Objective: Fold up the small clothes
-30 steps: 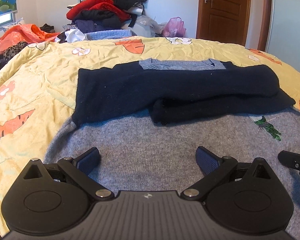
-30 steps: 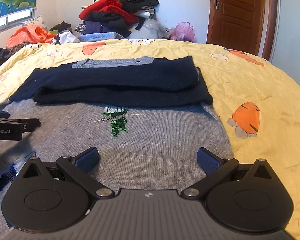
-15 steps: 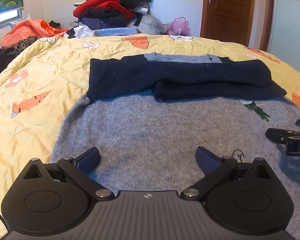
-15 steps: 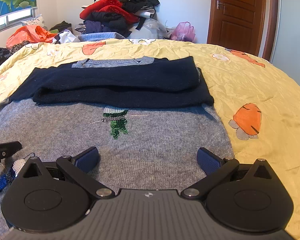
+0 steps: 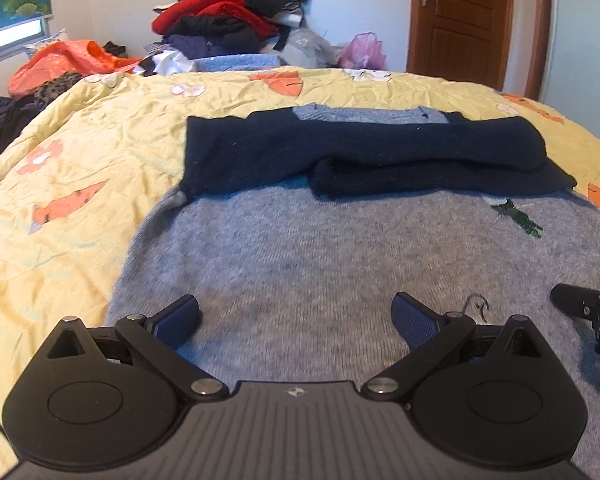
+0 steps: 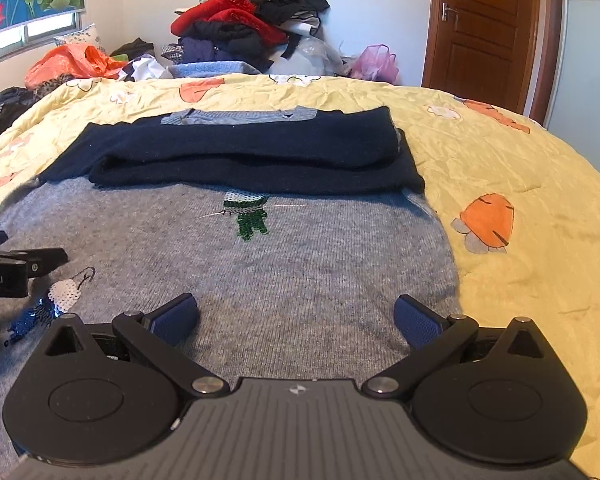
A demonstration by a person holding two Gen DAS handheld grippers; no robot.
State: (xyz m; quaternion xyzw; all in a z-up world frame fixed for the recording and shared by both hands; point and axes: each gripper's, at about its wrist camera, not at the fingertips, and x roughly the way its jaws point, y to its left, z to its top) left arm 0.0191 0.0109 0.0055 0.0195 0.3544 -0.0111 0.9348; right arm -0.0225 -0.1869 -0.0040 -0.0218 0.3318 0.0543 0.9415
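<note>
Two hand-held grippers, left hand-held gripper point(image 5: 296, 314) and right hand-held gripper point(image 6: 296, 314), are now drawn back released toward the 6 o'clock hem of the grey sweater point(image 6: 300, 264) on the bed point(image 6: 520, 168), readying the bottom fold.

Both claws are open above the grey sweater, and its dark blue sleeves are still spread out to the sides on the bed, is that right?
Not quite. The left claw and right claw are open above the grey sweater, but the dark blue sleeves lie folded across its chest, as the right wrist view shows.

Cut-off white lettering "bot.AI" on the left gripper point(image 6: 4, 276) body.
</note>
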